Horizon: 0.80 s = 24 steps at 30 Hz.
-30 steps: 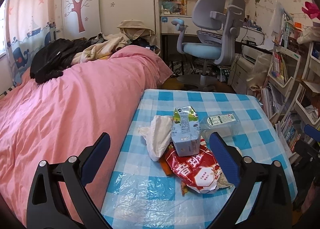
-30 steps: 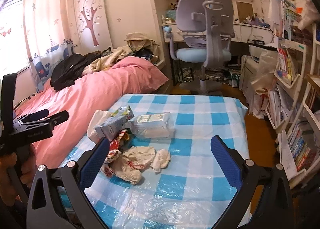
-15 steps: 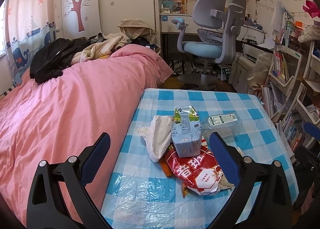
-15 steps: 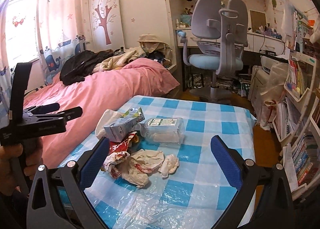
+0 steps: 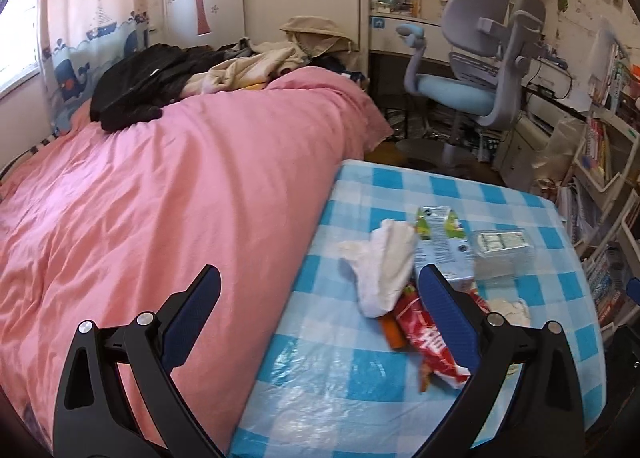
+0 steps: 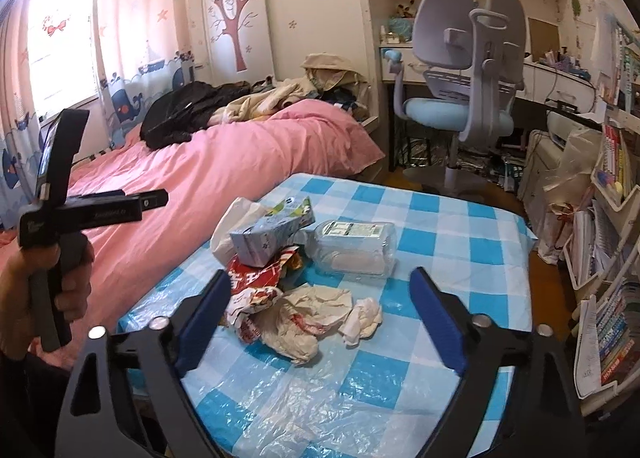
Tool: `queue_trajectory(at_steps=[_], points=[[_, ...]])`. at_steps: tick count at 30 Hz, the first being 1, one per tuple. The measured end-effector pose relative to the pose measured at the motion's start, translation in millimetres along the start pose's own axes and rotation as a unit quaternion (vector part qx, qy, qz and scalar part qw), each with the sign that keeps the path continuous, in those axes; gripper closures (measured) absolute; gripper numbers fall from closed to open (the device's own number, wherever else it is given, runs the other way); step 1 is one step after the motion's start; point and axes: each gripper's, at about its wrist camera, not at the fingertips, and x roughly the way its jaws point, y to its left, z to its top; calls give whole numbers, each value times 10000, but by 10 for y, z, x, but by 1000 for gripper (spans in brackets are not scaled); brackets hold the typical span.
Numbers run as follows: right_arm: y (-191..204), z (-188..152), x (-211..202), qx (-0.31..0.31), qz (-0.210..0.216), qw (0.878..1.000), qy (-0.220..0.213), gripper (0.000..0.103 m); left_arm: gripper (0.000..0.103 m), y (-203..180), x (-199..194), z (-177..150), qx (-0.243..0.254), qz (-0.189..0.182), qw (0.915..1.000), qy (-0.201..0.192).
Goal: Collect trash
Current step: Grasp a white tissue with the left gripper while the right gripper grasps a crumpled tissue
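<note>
A heap of trash sits on a table covered in blue-and-white checked plastic, beside a bed with a pink quilt. In the right wrist view the right gripper hangs over the near edge, its blue-padded fingers spread wide and empty, the litter just beyond them. The pile holds a milk carton lying on a red snack wrapper, with a crushed clear bottle at 3 o'clock from the carton, a white plastic bag at 9 o'clock, and crumpled paper at 6 o'clock. The left gripper, fingers likewise spread and empty, hovers over the seam between quilt and table, the pile at its 1 o'clock. A grey desk chair stands at 12 o'clock.
</note>
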Motion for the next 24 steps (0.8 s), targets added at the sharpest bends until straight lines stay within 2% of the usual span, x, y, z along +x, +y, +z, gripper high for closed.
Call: queue_trajectory(at_steps=[4, 8, 12, 18, 20, 24], points=[[37, -35, 93, -31, 173, 9997, 183, 27, 7, -29, 27, -25, 120, -59, 9999, 59], [110, -67, 149, -187, 203, 9992, 298, 27, 7, -115, 46, -33, 327, -78, 9994, 102], [109, -125, 271, -216, 219, 9981, 541, 27, 7, -102, 83, -29, 315, 24, 9993, 206], [57, -238, 482, -222, 117, 9952, 942, 30, 7, -28, 151, -21, 271, 169, 9990, 308], [33, -267, 527, -188, 87, 9944, 1037, 35, 7, -30, 160, -21, 301, 133, 9989, 326], [-20, -279, 576, -176, -15, 9936, 1120, 38, 7, -110, 186, -38, 452, -2, 9982, 391]])
